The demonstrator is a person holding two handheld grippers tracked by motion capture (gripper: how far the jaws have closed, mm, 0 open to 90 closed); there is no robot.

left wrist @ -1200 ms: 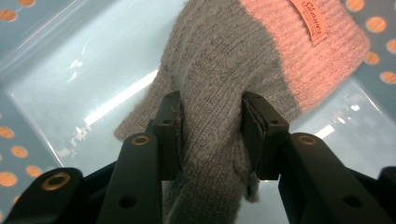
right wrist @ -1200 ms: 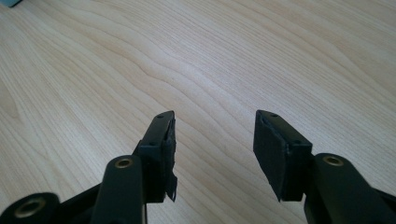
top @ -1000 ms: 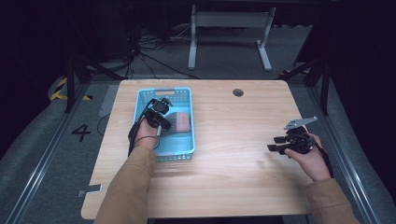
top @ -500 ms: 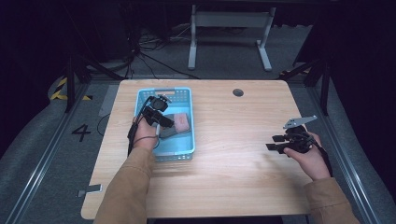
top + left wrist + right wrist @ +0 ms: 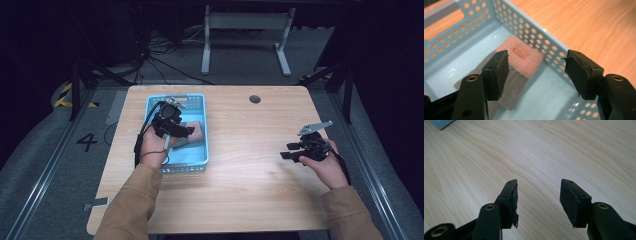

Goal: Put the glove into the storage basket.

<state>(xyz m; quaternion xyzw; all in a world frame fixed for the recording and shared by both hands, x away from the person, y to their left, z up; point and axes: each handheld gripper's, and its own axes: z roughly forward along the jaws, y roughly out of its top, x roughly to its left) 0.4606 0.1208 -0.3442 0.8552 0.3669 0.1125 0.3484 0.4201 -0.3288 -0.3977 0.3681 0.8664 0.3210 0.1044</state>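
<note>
Fingers [image 5: 499,72] apart (left gripper [image 5: 537,72] over basket [image 5: 541,37])

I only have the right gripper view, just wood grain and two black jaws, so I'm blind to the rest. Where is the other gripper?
Observer: The left gripper is over the light blue perforated basket on the table's left side, with its jaws open.
Operator: Anything in that basket?
Observer: Two folded cloths lie flat on its floor, a pink cloth and a grey cloth.
Operator: Do they touch?
Observer: Yes, the pink one's edge overlaps the grey one.
Operator: And my gripper?
Observer: The right gripper is near the wooden table's right edge, open, holding nothing.
</note>
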